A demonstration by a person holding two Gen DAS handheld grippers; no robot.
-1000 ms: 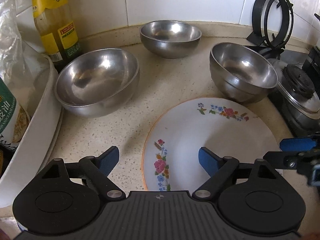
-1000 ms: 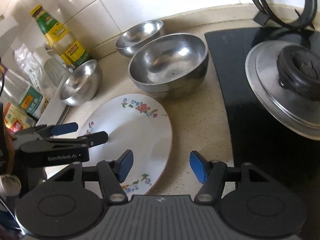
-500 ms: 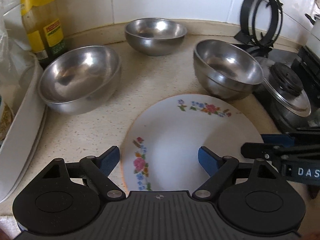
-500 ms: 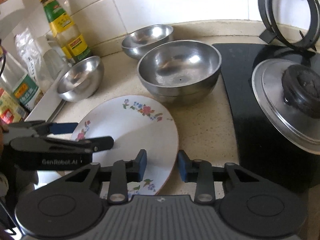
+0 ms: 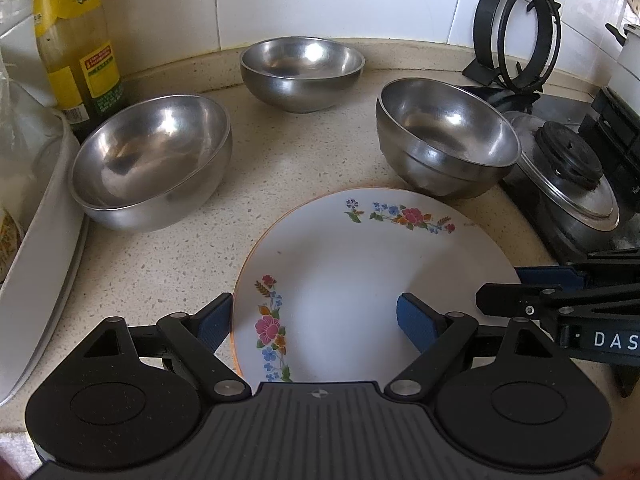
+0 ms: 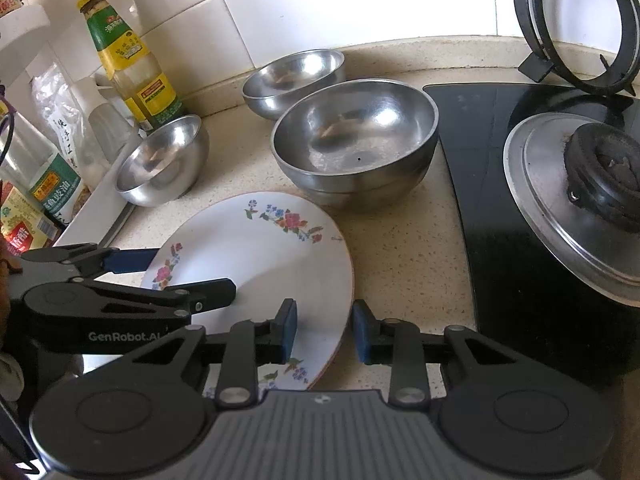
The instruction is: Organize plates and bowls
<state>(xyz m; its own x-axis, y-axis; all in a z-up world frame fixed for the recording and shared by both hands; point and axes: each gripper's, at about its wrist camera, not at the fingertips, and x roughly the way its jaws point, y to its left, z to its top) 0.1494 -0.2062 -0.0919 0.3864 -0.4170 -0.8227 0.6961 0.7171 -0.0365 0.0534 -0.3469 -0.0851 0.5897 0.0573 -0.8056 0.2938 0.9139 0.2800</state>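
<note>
A white plate with flower prints (image 5: 360,272) lies on the speckled counter, also in the right wrist view (image 6: 256,256). My left gripper (image 5: 314,326) is open, its fingers straddling the plate's left rim. My right gripper (image 6: 324,330) has closed around the plate's right rim, pads on either side of the edge. Three steel bowls stand behind: one left (image 5: 152,160), one at the back (image 5: 302,72), one right (image 5: 444,136).
An oil bottle (image 5: 76,52) and a white tray (image 5: 44,248) stand at the left. A black hob with a burner cap (image 6: 580,196) and a leaning pan support ring (image 6: 576,24) are at the right. Packets and jars (image 6: 44,184) crowd the far left.
My right gripper has narrowed from wide open onto the plate's right rim. The left gripper has moved a little to the right along the plate and stays open.
</note>
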